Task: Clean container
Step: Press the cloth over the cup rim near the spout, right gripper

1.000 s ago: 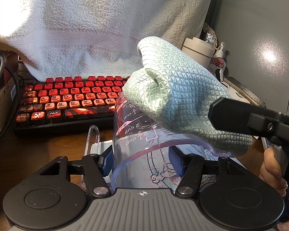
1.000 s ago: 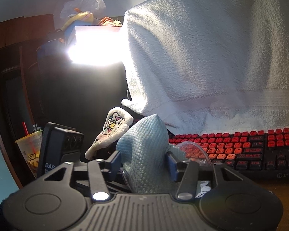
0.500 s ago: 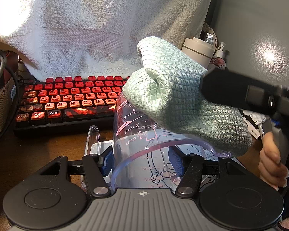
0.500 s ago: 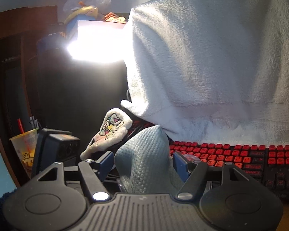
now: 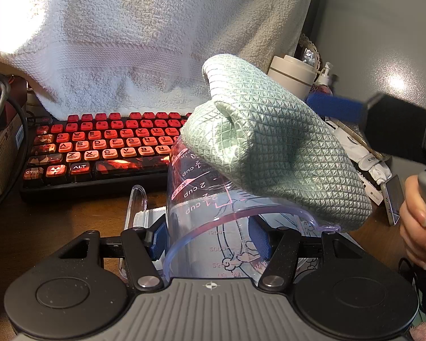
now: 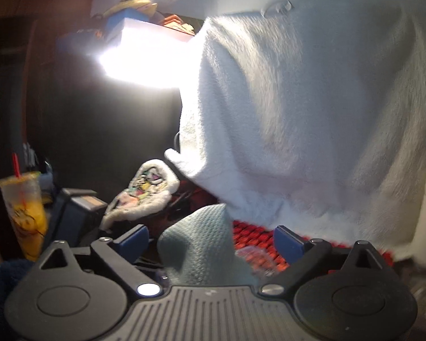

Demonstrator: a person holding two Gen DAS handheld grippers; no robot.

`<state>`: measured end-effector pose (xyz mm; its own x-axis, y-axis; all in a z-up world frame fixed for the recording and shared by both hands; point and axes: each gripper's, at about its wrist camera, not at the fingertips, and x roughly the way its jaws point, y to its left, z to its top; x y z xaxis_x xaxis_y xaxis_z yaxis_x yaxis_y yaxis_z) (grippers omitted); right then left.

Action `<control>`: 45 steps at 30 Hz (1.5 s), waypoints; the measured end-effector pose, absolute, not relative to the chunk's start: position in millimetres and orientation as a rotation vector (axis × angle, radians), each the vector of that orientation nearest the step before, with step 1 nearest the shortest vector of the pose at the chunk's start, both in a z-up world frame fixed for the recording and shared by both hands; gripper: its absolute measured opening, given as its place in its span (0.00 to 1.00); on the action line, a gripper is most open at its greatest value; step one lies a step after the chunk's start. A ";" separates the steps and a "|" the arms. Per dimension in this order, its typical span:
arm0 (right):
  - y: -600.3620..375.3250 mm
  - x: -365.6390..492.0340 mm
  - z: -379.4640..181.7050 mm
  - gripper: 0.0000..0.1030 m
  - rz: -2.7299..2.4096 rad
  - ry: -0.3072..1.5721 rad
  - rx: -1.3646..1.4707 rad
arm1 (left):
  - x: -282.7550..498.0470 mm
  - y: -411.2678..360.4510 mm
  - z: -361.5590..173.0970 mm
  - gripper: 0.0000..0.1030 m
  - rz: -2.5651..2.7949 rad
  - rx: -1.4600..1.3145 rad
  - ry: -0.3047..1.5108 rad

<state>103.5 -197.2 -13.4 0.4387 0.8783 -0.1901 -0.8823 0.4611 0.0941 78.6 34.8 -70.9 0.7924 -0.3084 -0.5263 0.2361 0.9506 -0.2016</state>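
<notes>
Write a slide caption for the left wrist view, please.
Left gripper clamps a clear plastic measuring cup stuffed with a pale green waffle-weave cloth, before a red-keyed keyboard.

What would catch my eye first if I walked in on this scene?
Probably the pale green cloth bulging out of the clear measuring cup, which the left tool clamps at centre. Behind it glows a red keyboard under a big white towel. The right tool has just opened around the cloth.
</notes>
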 end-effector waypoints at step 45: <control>-172.4 115.0 -1.2 0.92 0.923 0.434 -0.174 | 78.0 35.2 -69.7 0.57 -0.295 -0.128 0.590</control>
<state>115.0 -172.4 -1.2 0.5243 0.7323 -0.4345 -0.8016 0.5966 0.0383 78.0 35.2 -69.7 0.7903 -0.3095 -0.5288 0.2368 0.9503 -0.2023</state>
